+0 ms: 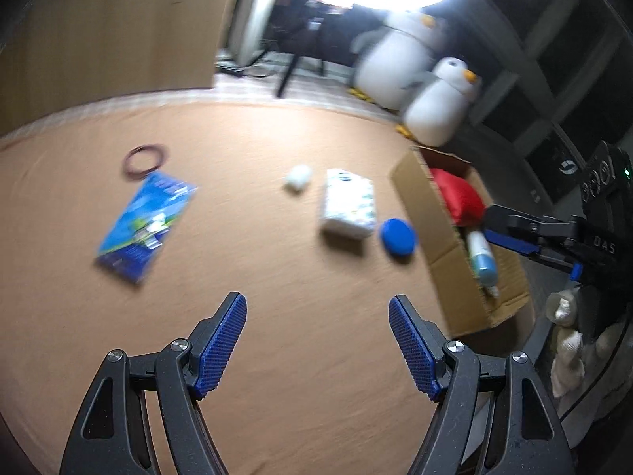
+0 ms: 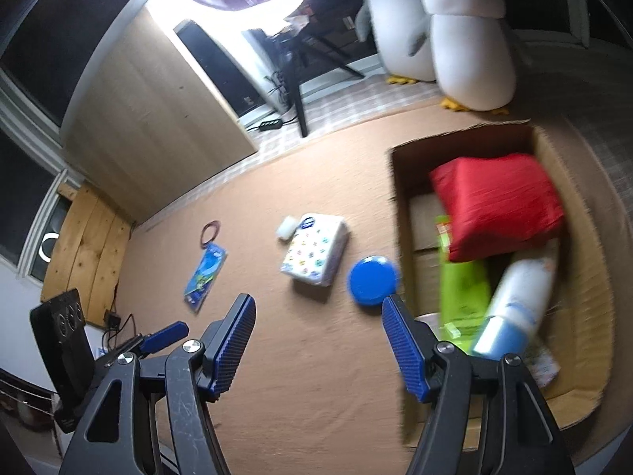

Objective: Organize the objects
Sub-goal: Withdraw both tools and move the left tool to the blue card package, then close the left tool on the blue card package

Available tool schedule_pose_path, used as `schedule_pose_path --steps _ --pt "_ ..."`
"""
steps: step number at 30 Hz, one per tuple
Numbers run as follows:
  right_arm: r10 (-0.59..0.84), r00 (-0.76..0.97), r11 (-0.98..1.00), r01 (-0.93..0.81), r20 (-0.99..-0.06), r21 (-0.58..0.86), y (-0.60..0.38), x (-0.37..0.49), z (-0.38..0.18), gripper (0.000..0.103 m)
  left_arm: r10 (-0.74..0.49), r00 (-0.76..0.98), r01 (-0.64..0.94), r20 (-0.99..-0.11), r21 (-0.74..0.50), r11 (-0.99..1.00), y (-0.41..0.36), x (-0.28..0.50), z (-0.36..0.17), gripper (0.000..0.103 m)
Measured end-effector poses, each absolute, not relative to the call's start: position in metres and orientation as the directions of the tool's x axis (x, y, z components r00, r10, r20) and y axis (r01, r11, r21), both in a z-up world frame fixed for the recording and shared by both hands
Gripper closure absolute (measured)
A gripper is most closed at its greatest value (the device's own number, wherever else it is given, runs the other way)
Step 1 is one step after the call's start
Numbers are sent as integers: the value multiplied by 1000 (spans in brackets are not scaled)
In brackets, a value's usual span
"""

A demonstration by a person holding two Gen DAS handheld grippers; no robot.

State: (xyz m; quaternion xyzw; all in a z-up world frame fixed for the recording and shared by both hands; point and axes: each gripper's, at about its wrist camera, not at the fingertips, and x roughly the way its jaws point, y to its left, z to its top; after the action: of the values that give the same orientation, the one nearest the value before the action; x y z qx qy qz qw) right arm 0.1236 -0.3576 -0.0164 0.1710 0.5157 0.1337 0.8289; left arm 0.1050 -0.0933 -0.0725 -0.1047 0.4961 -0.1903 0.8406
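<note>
Here the left gripper [image 1: 317, 340] and right gripper [image 2: 316, 340] both hang spread and empty over a tan cloth surface [image 1: 277, 356]. Beyond lie one blue round lid [image 2: 371, 281], one patterned tissue pack [image 2: 316, 249], one white lump [image 2: 287, 226], one blue packet [image 2: 205, 277] and one dark ring [image 2: 209, 231]. The cardboard box [image 2: 585, 316] holds a red pouch [image 2: 498, 206], a green packet [image 2: 463, 289] and a white-blue bottle [image 2: 514, 308]. Two plush penguins [image 2: 467, 39] stand behind.
</note>
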Motion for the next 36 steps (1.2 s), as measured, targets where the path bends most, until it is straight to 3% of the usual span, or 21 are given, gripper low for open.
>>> schedule_pose_path --steps 16,36 --pt "398 435 914 -110 -808 391 -279 109 -30 36 -347 501 39 -793 -379 924 16 139 -84 25" --pt "383 390 914 -32 -837 404 -290 100 -41 36 -275 405 47 -872 -280 959 6 215 -142 25"
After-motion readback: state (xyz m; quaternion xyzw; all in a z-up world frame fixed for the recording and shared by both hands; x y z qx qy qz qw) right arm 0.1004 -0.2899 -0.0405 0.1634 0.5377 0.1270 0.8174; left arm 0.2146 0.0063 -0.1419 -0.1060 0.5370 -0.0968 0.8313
